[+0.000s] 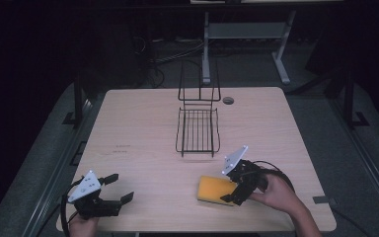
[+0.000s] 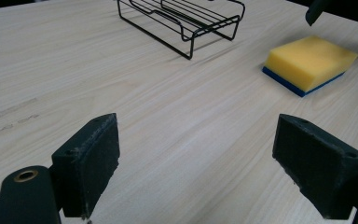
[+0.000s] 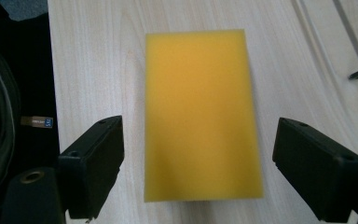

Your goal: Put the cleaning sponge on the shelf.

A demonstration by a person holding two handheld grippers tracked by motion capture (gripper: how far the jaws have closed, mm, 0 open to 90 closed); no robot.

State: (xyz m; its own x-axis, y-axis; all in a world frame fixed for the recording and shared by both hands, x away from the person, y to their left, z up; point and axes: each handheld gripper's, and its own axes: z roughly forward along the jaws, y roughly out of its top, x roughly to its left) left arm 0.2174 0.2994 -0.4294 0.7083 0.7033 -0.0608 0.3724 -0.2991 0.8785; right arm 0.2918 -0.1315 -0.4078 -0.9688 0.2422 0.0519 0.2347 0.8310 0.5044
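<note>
Where the counter (image 1: 143, 123) meets its near left corner, the left gripper (image 1: 114, 189) sits low over bare wood, held in a hand (image 1: 81, 224) that comes in from the bottom edge, its jaws spread wide with nothing between them. In the left gripper view, plain wood grain lies between the two black pads (image 2: 91, 161), and nothing stands between this gripper and the things farther across the counter.

Toward the middle, well beyond both grippers, a black wire rack (image 1: 197, 129) stands on the counter, a shallow basket of thin bars with a taller wire frame rising at its far end. The basket is empty. Just past its far right corner there is a small round grommet (image 1: 228, 100) in the counter top.

To the right, nearer the front edge, a yellow sponge (image 1: 212, 190) with a blue underside lies flat on the wood, apart from the rack. The right gripper (image 1: 235, 190) is at the sponge's right end, held by the right hand (image 1: 276, 195), with its cable looping behind. In the right gripper view the jaws are released and stand on either side of the sponge's near end, each pad (image 3: 98, 161) clear of the yellow sides, so the sponge is straddled but not clamped. Nothing lies on top of the sponge or against it.
</note>
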